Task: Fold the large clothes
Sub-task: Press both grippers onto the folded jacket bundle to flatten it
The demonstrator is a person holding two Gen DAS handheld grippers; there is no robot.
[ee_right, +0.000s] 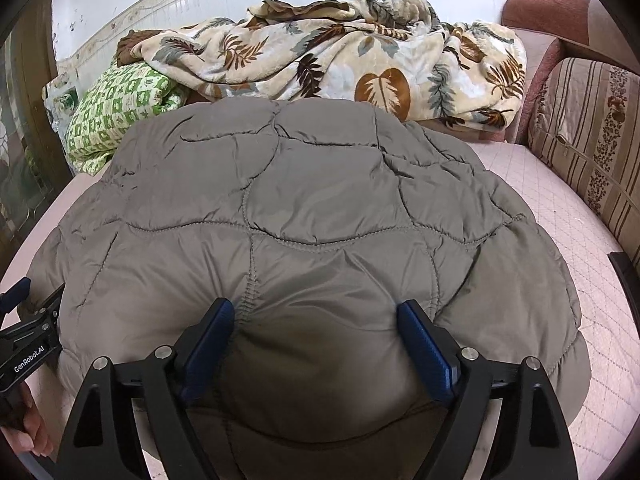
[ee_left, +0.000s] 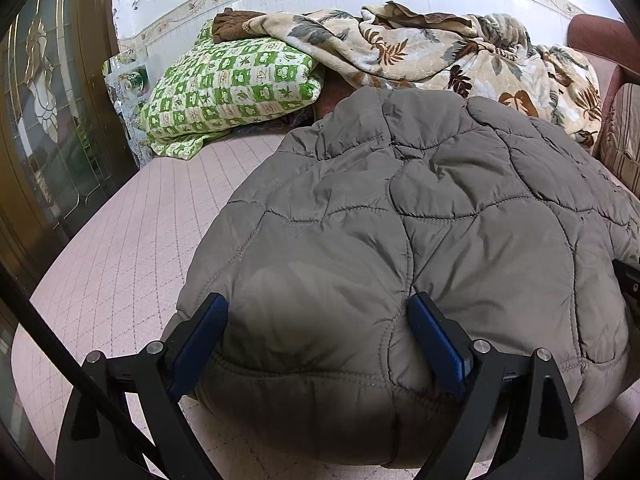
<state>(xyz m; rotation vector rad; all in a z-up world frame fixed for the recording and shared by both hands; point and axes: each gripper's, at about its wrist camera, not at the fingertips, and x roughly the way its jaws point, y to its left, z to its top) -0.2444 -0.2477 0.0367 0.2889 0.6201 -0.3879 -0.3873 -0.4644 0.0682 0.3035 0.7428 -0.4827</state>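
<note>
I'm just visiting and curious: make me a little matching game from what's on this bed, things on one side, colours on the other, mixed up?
Things:
1. quilted jacket
2. checked quilt
3. leaf-print blanket
4. gripper pads

Colours:
A. blue
B. cream with brown and grey leaves
C. grey-brown
D. green and white

Pairs: 1-C, 2-D, 3-B, 4-A

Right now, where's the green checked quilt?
Far left in both views: the green checked quilt lies at the bed's head, beside the leaf-print blanket, behind the grey jacket.
</note>
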